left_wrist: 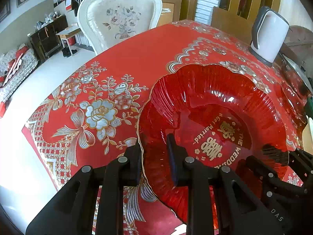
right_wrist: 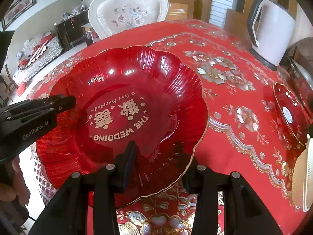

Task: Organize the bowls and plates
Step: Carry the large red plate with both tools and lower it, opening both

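A large red glass plate (left_wrist: 225, 105) with a scalloped gold rim and gold "THE WEDDING" lettering lies on the red tablecloth; it also shows in the right wrist view (right_wrist: 137, 74). My left gripper (left_wrist: 154, 156) straddles its left rim, one finger outside and one inside, with the jaws apart. My right gripper (right_wrist: 160, 162) straddles its near right rim the same way. Whether either one pinches the rim is unclear. The left gripper also shows at the plate's left edge in the right wrist view (right_wrist: 58, 103).
A smaller red plate (right_wrist: 289, 113) lies at the right, with a white dish (right_wrist: 305, 174) near it at the right edge. A white electric kettle (right_wrist: 273, 29) stands at the back right. A white ornate chair (left_wrist: 119, 15) stands behind the table.
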{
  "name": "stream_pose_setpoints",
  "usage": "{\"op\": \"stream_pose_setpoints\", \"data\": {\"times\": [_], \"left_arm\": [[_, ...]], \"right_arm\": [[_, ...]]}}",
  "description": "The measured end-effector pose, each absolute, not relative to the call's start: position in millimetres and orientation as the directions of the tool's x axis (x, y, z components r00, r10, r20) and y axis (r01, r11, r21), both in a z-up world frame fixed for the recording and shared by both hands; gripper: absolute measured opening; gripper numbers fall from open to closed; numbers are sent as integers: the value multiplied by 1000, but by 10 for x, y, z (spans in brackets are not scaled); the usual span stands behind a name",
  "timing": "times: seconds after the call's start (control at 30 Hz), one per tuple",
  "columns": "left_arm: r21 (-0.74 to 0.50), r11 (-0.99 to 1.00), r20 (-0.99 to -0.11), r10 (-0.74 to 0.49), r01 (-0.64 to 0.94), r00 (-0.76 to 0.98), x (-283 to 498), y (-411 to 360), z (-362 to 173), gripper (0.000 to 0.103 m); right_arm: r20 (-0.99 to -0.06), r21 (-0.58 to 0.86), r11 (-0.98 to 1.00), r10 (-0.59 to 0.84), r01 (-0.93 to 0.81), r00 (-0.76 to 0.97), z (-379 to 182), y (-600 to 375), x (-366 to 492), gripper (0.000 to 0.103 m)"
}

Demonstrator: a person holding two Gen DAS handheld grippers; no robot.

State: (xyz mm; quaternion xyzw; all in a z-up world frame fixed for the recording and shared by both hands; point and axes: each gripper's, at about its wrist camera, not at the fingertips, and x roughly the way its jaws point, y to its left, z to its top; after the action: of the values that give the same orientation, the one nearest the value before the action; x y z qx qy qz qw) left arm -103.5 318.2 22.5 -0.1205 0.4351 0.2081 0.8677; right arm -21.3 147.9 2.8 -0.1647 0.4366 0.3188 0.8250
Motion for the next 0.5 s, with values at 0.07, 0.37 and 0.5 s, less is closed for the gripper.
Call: {"op": "stream_pose_setpoints", "data": {"times": [0.07,0.37,0.5], "left_arm": [[-37,883,-806,251,-468,537,-1038,3186,229,22],[-19,871,-798,282,-490,533,-1078,3199,249,22],[-14,866,-792,295,-500,534,-1094,3231,280,24]], "right_arm": [[-826,23,740,393,-672,405,31,1473,-213,44],[-820,50,721,424,-691,383,84,1450,-260,64],[-819,66,725,431,-685,378,90,1413,-236,64]]}}
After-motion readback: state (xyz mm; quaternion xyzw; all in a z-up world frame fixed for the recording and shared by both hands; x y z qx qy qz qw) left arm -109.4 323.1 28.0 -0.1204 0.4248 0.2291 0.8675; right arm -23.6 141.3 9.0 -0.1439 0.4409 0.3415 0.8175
